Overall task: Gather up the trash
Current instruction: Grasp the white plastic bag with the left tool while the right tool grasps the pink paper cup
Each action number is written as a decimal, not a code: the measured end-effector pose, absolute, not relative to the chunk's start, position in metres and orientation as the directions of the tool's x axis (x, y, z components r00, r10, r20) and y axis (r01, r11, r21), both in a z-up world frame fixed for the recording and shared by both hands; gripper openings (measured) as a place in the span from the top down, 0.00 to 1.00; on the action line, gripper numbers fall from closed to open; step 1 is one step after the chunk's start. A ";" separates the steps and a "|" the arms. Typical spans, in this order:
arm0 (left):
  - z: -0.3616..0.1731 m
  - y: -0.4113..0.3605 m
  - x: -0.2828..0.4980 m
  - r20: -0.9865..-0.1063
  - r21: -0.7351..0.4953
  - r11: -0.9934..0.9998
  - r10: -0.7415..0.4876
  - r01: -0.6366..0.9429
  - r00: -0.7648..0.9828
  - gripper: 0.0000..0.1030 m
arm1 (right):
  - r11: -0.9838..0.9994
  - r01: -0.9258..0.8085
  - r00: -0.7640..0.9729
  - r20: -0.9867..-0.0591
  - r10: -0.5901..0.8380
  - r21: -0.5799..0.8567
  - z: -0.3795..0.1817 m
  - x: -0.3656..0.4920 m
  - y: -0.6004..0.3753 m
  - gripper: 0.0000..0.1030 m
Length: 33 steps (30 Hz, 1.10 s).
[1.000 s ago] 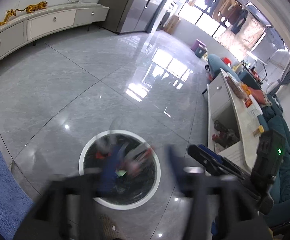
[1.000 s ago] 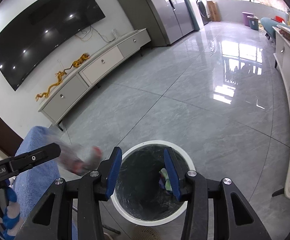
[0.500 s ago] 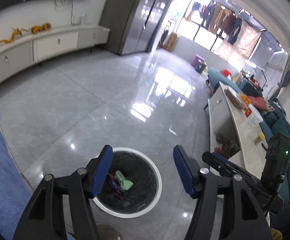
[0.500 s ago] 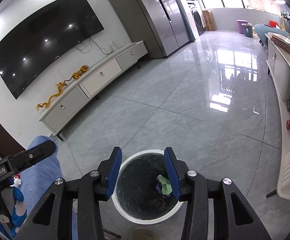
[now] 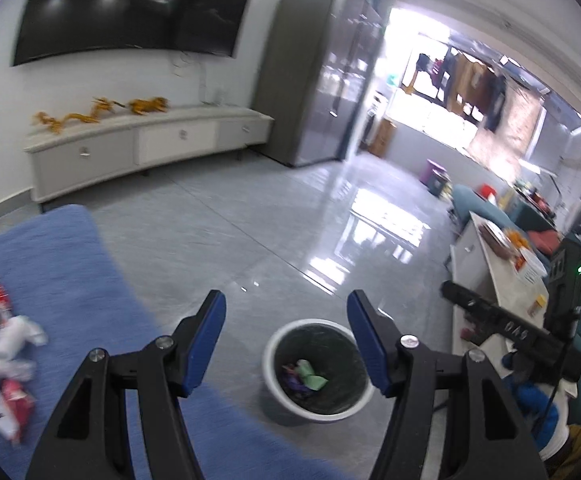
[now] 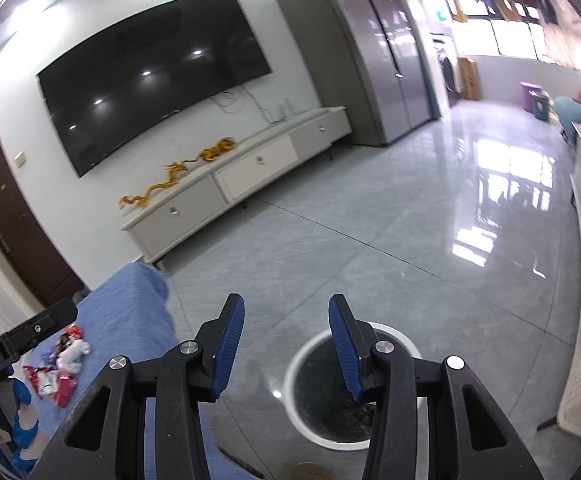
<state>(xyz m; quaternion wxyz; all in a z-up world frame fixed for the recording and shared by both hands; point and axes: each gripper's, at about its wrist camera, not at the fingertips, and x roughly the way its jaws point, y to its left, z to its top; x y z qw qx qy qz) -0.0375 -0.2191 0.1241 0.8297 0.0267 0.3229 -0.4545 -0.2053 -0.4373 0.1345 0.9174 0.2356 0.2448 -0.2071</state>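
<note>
A white-rimmed trash bin point(image 5: 274, 376) with a black liner stands on the grey floor and holds green and purple wrappers point(image 5: 306, 374). It also shows in the right wrist view point(image 6: 302, 412). My left gripper point(image 5: 286, 344) is open and empty, raised above the bin's left side. My right gripper point(image 6: 286, 350) is open and empty, above and left of the bin. A pile of trash, white tissue and red wrappers point(image 5: 0, 356), lies on a blue cloth surface point(image 5: 74, 280) at the left. The pile also shows in the right wrist view point(image 6: 60, 368).
A white TV cabinet point(image 5: 150, 148) with gold dragon figures stands along the far wall under a large TV point(image 6: 154, 88). A white side table point(image 5: 498, 276) and a teal sofa are at the right. Glossy tiled floor point(image 6: 390, 248) stretches ahead.
Both grippers have lifted and tilted up away from the bin, swinging left. The blue cloth with its trash pile has come into view. A wrapper dropped from my left gripper into the bin.
</note>
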 end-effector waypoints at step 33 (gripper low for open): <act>0.073 0.076 0.047 -0.568 -0.328 0.880 -0.475 0.344 0.672 0.32 | 0.971 0.083 0.801 -0.595 0.070 0.225 0.145 -0.063 -0.238 0.48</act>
